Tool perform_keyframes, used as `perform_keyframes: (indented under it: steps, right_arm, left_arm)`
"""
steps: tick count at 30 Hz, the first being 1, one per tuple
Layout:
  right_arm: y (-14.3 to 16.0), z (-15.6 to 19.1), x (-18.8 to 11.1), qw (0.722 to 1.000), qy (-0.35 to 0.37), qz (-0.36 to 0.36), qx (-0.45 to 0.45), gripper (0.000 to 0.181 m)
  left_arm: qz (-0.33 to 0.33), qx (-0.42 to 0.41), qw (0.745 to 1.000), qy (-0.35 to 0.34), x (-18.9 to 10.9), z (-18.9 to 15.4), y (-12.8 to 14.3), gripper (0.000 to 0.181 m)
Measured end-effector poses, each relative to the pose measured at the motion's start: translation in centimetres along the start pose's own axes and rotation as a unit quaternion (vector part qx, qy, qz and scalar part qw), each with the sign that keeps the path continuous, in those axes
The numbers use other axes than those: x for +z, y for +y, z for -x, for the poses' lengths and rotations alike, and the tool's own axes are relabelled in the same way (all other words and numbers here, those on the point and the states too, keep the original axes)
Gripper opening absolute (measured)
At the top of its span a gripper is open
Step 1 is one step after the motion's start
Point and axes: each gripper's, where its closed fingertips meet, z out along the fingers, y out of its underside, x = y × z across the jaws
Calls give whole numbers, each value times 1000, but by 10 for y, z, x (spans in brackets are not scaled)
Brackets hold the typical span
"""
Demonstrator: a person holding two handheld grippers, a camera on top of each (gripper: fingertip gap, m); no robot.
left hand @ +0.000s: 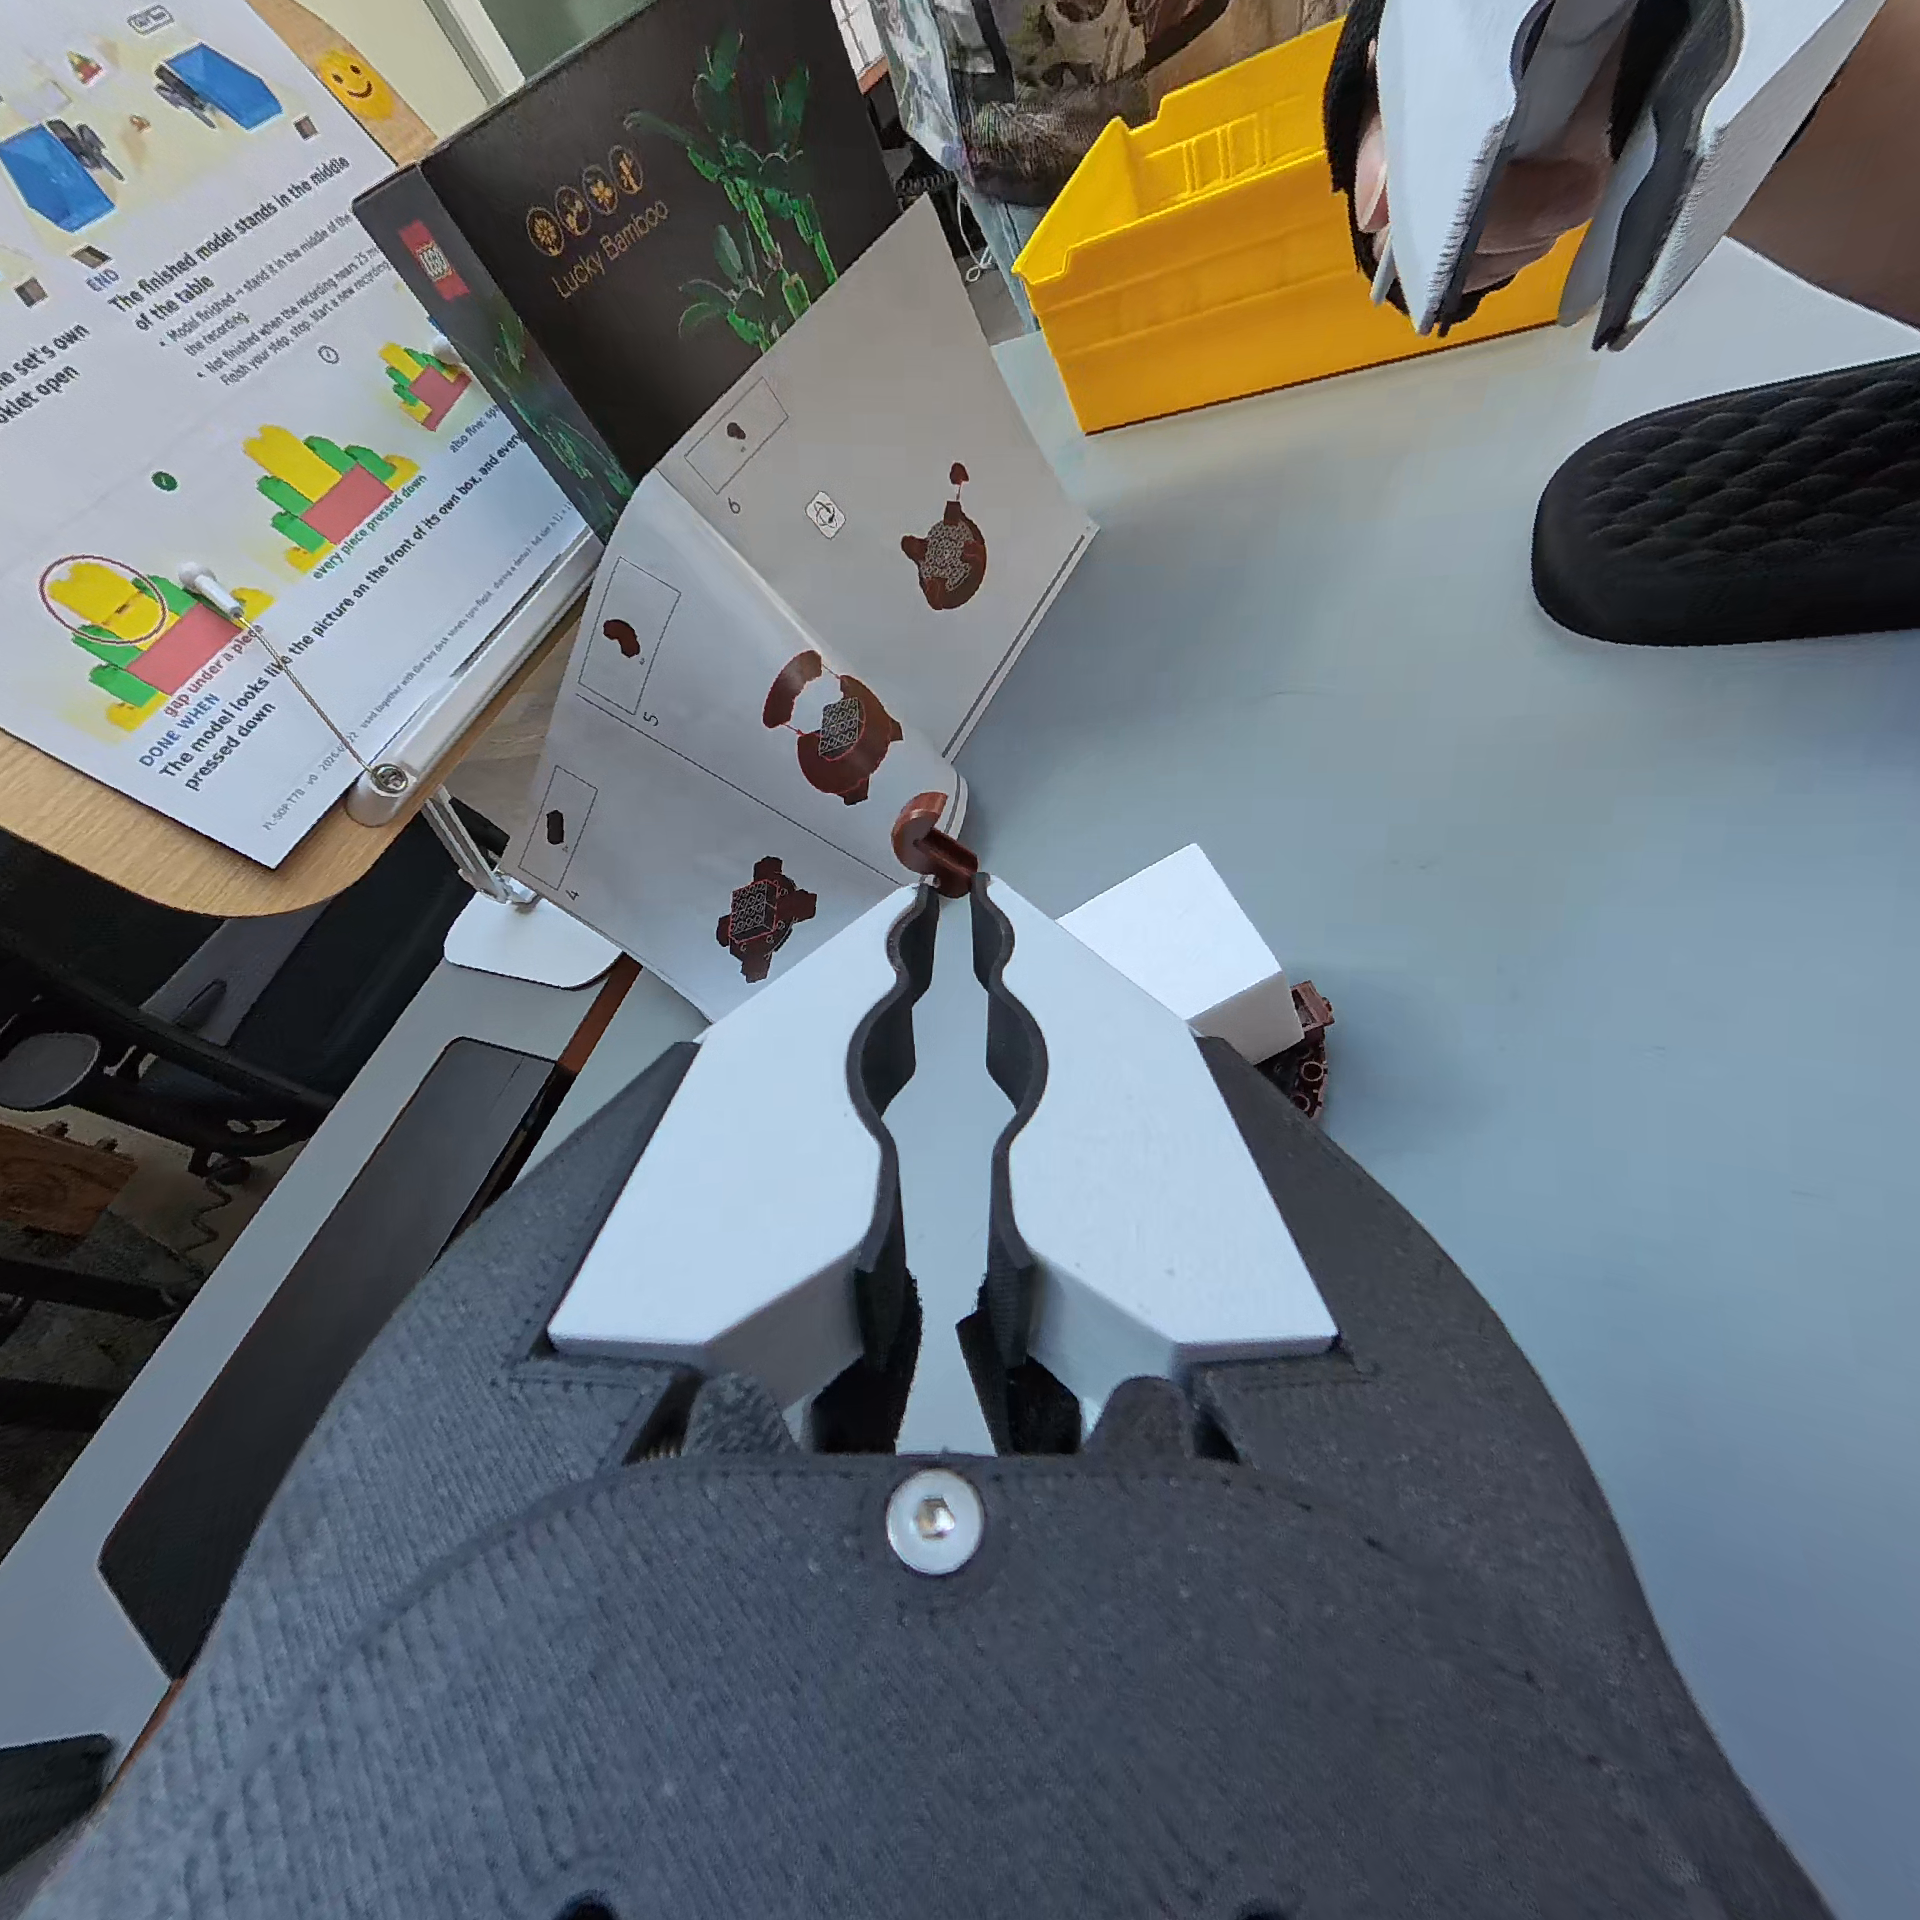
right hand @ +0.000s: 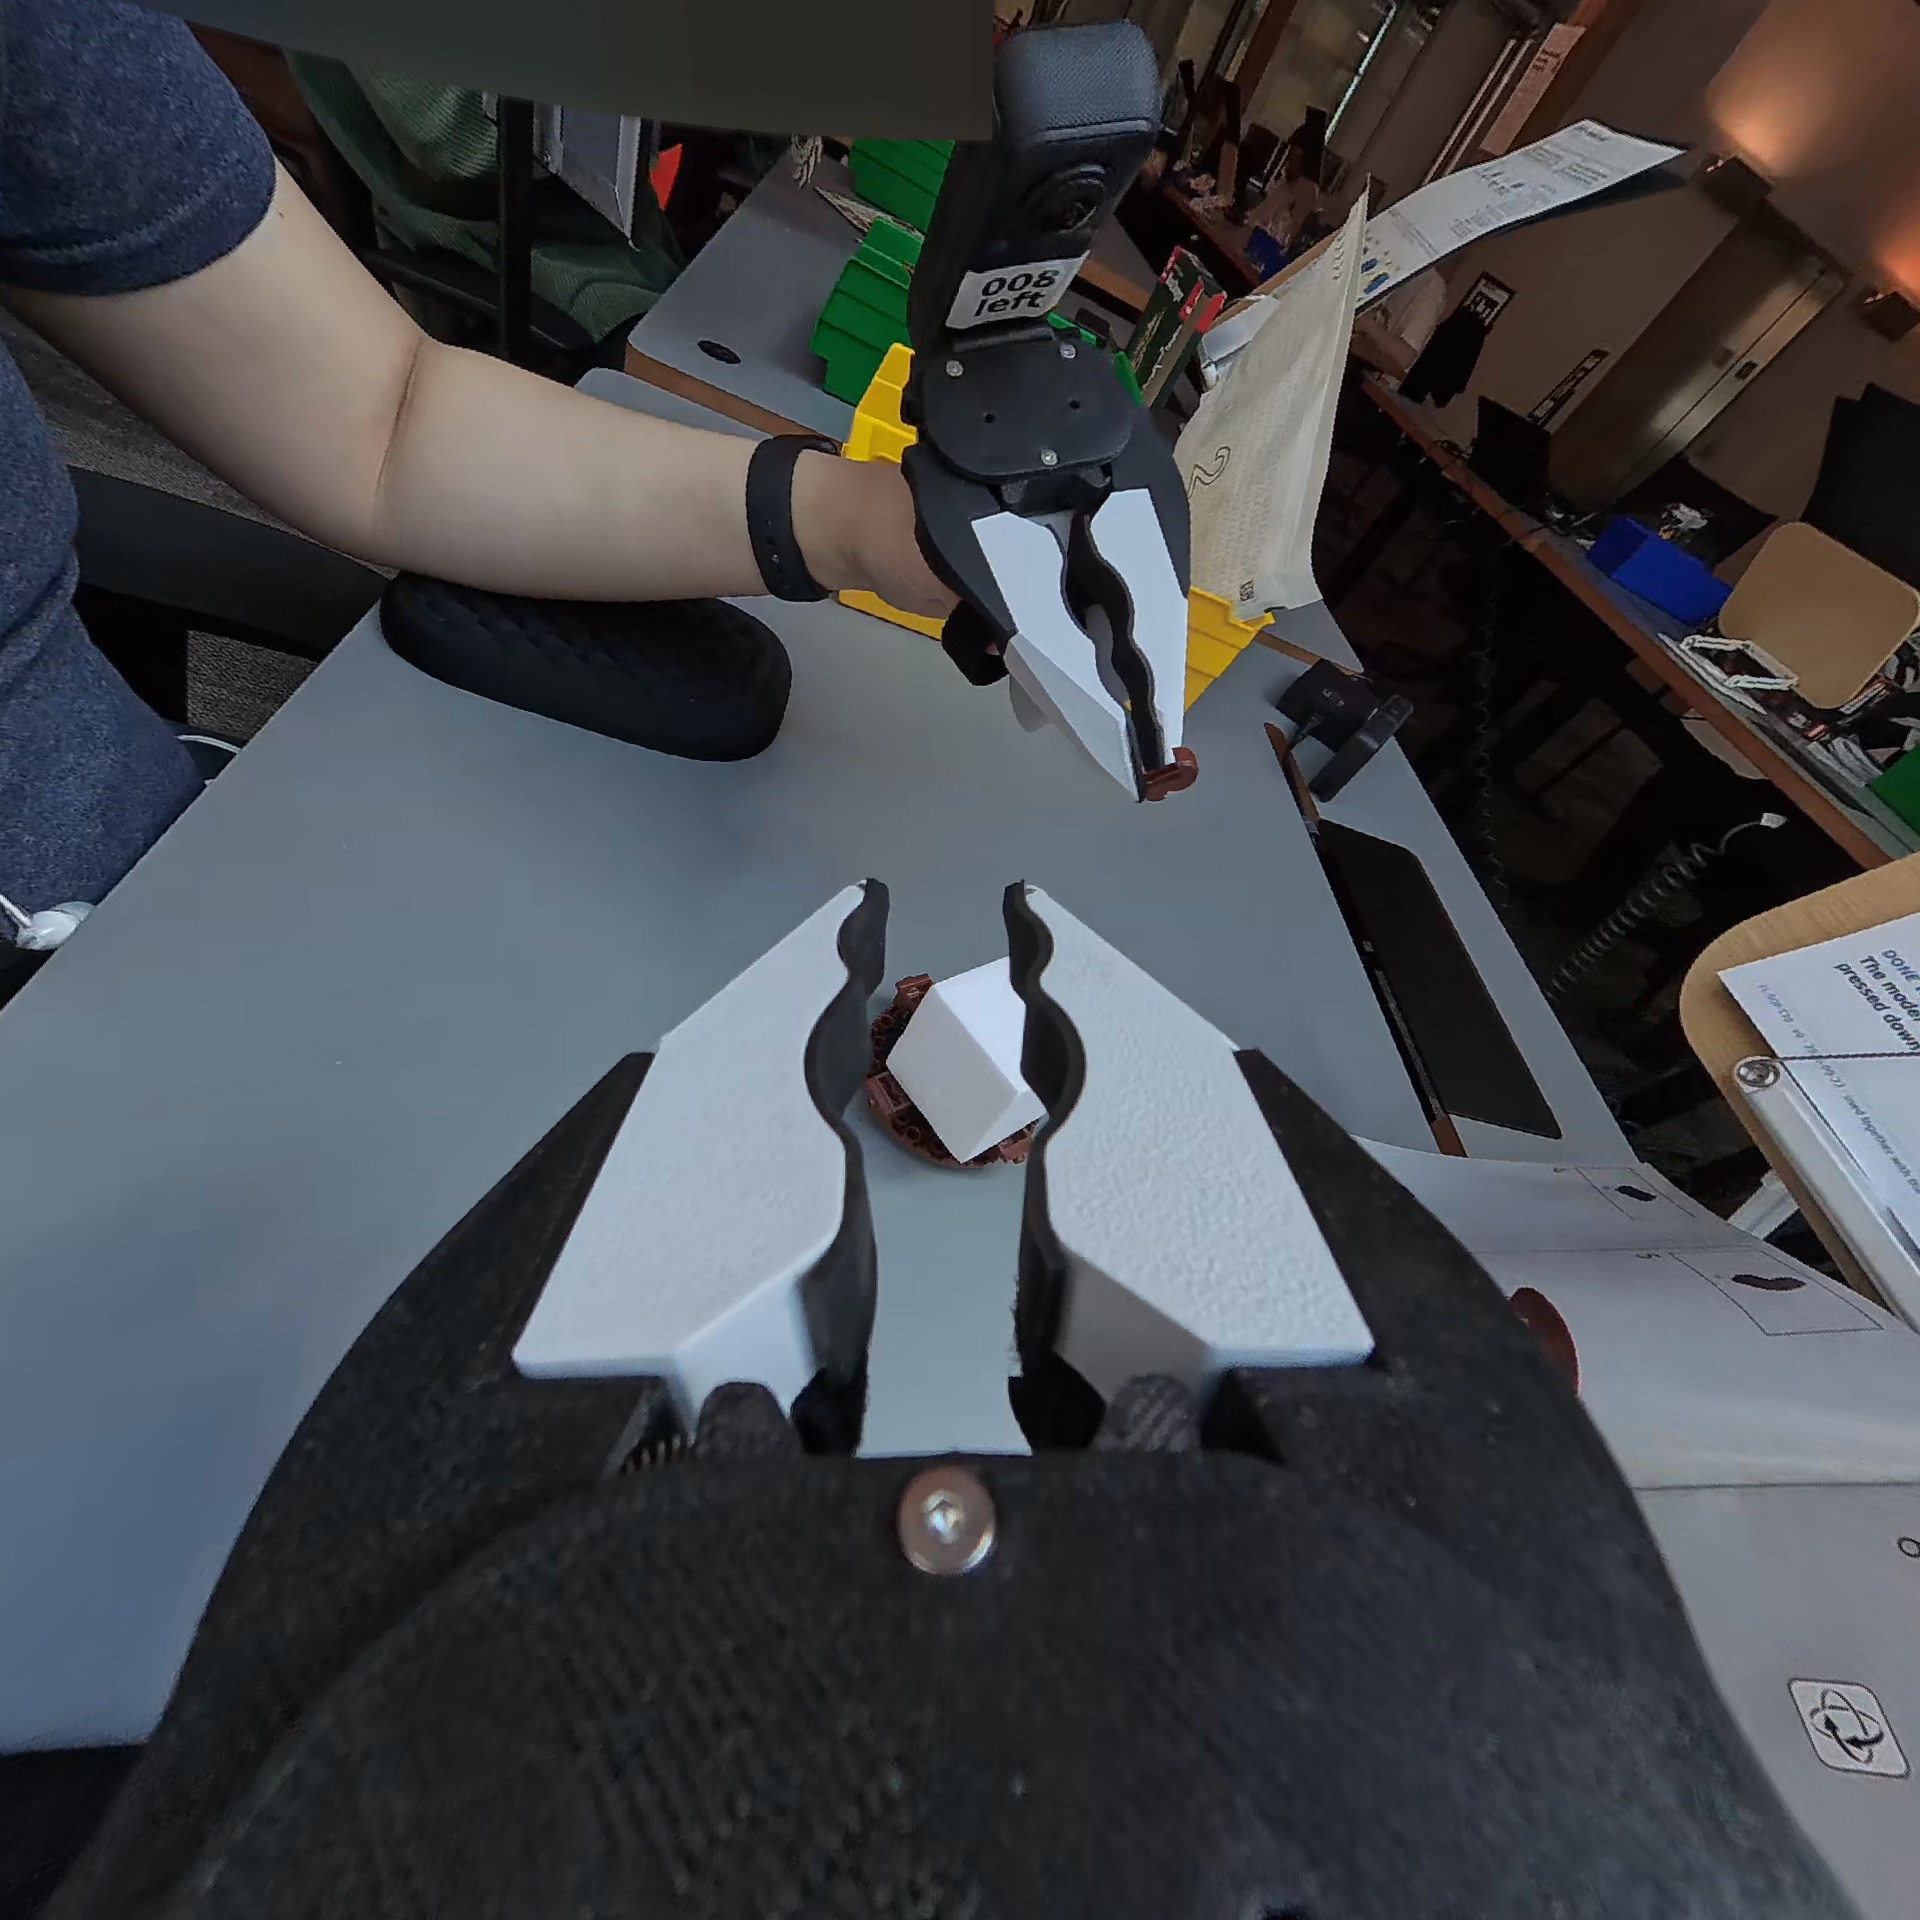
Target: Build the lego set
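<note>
On grey table (right hand: pixel 416 935), brown model (right hand: pixel 940 1132), yellow bin (left hand: pixel 1247 281).

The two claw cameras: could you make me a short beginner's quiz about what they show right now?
1. True or false: the left claw is shut on a small brown piece.
2. What stands on the round brown base on the grey table: A) a white block, B) a green bin, C) a booklet?
3. Fill in: the right claw is ____, holding nothing.

Key
1. True; the right wrist view shows the piece pinched at its tips.
2. A, the white block.
3. open; block and base show through the gap between its fingers.
</note>
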Motion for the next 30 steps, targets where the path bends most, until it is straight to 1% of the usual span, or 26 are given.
perform_keyframes:
  steps: [4,7,8,9,10,11,12,14,15,18,19,22,24,27,29,30]
  right_arm:
    - [8,-3,4,1000,4,9,9,23]
    - [24,-8,13,999,7,25,32,29]
    - [31,-15,17,998,27,39,39,35]
    - [37,-23,22,996,49,53,50,45]
    - [38,-25,27,994,61,51,71,55]
    - [39,-30,33,990,87,47,102,57]
    - [44,-34,39,983,118,49,134,62]
    - [60,-36,50,964,179,68,187,66]
    - [67,-30,58,959,189,83,193,72]
    - [85,-20,75,945,229,150,177,80]
    - [88,-20,79,940,244,165,172,81]
    - [89,-23,86,929,276,172,176,83]
    - [94,-25,90,922,282,174,202,85]
    - [111,-25,95,906,283,196,245,85]
    - [118,-25,96,901,282,203,258,80]
    - [119,-23,97,901,277,203,265,74]
  left_arm:
    - [10,1,1000,6,1,-2,3,4]
    - [50,26,998,1,-6,-4,12,4]
    - [58,34,998,-10,-11,-2,13,4]
    - [62,36,997,-24,-15,0,14,4]
    - [65,32,997,-38,-19,2,16,5]
    - [66,25,996,-46,-22,4,19,4]
    - [65,17,997,-48,-23,4,21,4]
    - [69,8,996,-51,-24,4,28,4]
    - [75,8,996,-54,-23,5,31,4]
    - [90,18,994,-53,-19,3,35,4]
    - [92,22,994,-51,-17,1,35,4]
    - [96,29,994,-41,-13,-6,36,4]
    - [99,29,994,-37,-11,-9,37,4]
    - [98,27,994,-34,-10,-10,37,4]
    - [93,24,995,-33,-11,-10,35,4]
    - [90,22,995,-32,-12,-10,34,4]
